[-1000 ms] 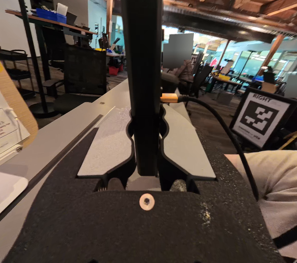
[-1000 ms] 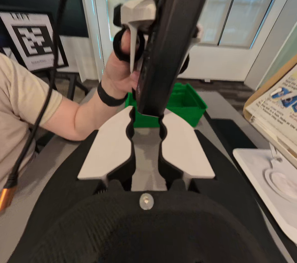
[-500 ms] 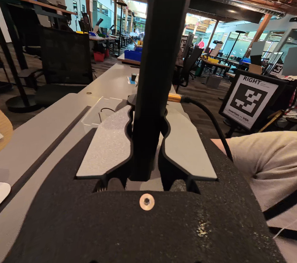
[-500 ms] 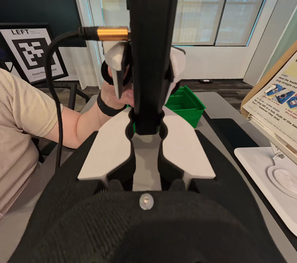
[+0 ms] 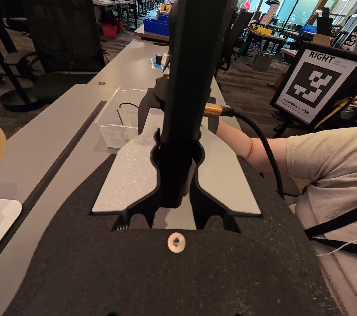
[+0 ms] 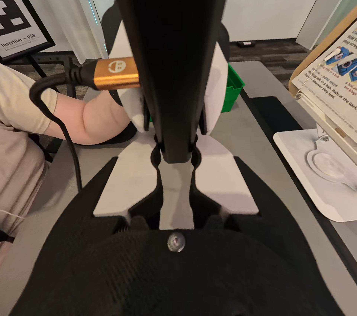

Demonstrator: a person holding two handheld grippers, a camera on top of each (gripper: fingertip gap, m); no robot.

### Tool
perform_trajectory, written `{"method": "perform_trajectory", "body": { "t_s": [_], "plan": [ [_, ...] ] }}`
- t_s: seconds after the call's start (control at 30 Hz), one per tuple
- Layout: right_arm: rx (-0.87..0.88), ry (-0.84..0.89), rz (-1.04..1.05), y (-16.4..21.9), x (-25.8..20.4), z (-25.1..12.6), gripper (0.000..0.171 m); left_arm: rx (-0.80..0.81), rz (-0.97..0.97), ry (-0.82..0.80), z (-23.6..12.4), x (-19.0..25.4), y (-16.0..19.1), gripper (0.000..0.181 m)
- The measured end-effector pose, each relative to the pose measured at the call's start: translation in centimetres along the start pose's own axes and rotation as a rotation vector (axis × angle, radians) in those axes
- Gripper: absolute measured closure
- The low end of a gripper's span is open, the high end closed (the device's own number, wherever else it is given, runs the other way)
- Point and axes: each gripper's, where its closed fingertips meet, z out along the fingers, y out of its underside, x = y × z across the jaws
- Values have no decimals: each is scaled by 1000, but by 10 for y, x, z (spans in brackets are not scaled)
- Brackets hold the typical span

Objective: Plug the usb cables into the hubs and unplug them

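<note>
A long black hub (image 5: pixel 189 74) is held in the air between both grippers. My left gripper (image 5: pixel 178 144) is shut on one end of it. My right gripper (image 6: pixel 175 144) is shut on the other end of the hub (image 6: pixel 173 55). An orange-gold USB plug (image 5: pixel 212 110) with a black cable (image 5: pixel 266 148) sits in the hub's side. The plug shows large in the right wrist view (image 6: pixel 116 73), with its cable (image 6: pixel 58 123) hanging down past the person's arm. The left gripper's white fingers (image 6: pixel 214 98) show beyond the hub.
A clear plastic bin (image 5: pixel 116 125) holding a hub and cable stands on the grey table (image 5: pixel 58 132). A green bin (image 6: pixel 232 86) stands behind the hub. An instruction sheet on a white stand (image 6: pixel 309 171) is at the right. Marker signs (image 5: pixel 313 86) (image 6: pixel 17 16) stand beside the table. Spacing between my two grippers at the tips: around 6 cm.
The hub went from tilted to straight between the grippers, and the right gripper closed on its end. Both views have dropped toward the table. The plug stayed in the hub.
</note>
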Motion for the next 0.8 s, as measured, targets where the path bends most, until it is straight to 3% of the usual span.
{"method": "perform_trajectory", "body": {
  "t_s": [0.2,0.27,0.37,0.5,0.6,0.8],
  "plan": [
    [35,7,52,-6,2,-6,141,74,10,-17,2,-3,-10,150],
    [54,46,62,-9,8,-14,127,59,41,-87,-1,-13,-7,151],
    [142,145,64,-23,23,-34,123,73,65,-180,-5,-27,-8,151],
    [233,184,-6,-39,22,-46,122,111,20,-109,-3,-21,-11,151],
    [206,116,-88,-40,3,-48,107,100,23,-108,-3,-21,-10,151],
    [291,37,-81,-53,-13,-79,107,121,-16,-18,2,-8,-12,151]
  ]
}}
